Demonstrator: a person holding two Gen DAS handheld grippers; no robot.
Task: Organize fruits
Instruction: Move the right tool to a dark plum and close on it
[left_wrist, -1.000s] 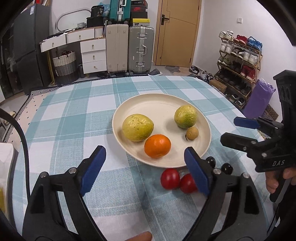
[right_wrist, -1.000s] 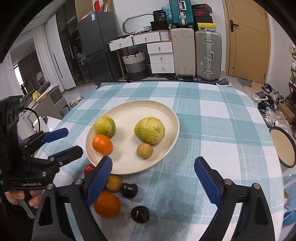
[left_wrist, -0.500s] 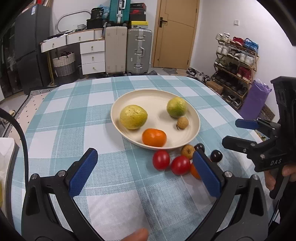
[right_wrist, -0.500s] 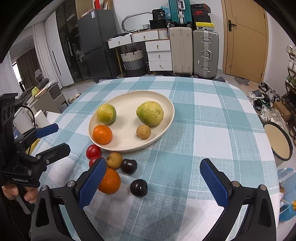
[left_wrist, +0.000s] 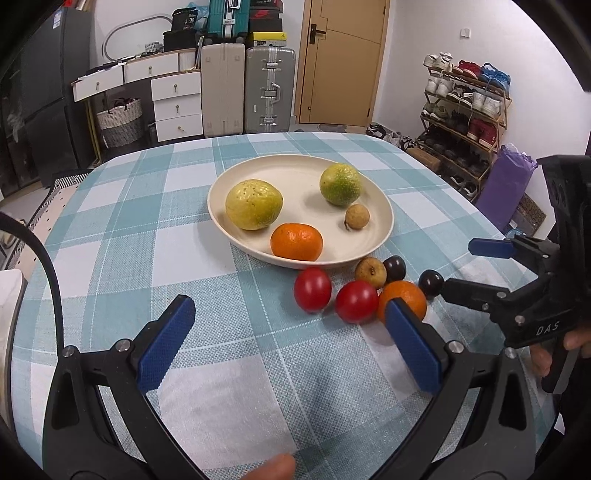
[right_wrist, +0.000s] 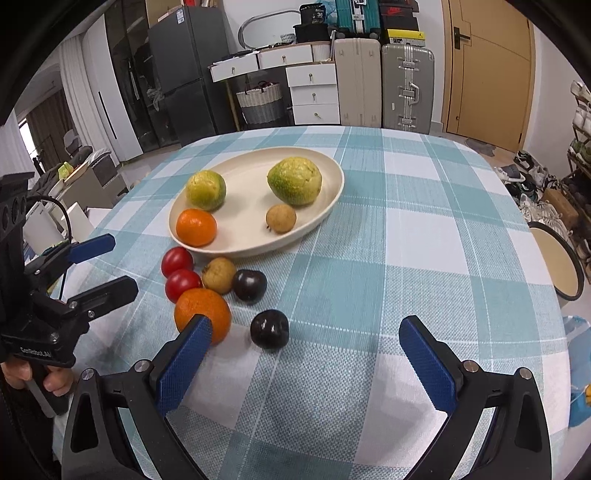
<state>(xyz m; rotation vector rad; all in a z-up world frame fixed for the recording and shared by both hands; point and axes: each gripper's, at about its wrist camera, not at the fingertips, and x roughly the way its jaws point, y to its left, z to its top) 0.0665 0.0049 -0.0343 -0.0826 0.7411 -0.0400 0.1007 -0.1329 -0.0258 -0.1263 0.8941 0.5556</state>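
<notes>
On the plate (left_wrist: 384, 218) lie four fruits: guava (left_wrist: 253, 204), orange (left_wrist: 296, 242), green citrus (left_wrist: 340, 184), longan (left_wrist: 357, 216). Beside it on the cloth: two tomatoes (left_wrist: 312, 289), one orange (right_wrist: 202, 315), one brown fruit (right_wrist: 218, 275), two plums (right_wrist: 269, 328). The left gripper (left_wrist: 291, 343) and the right gripper (right_wrist: 306, 363) gape empty.

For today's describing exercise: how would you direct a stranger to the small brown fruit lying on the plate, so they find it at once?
Start at the cream plate in the middle of the checked tablecloth. Four fruits lie on it; look beside the big yellow-green guava, towards the plate's near edge. The small brown fruit is the smallest there, round and tan, and unlike its look-alike on the cloth, it lies on the plate.
</notes>
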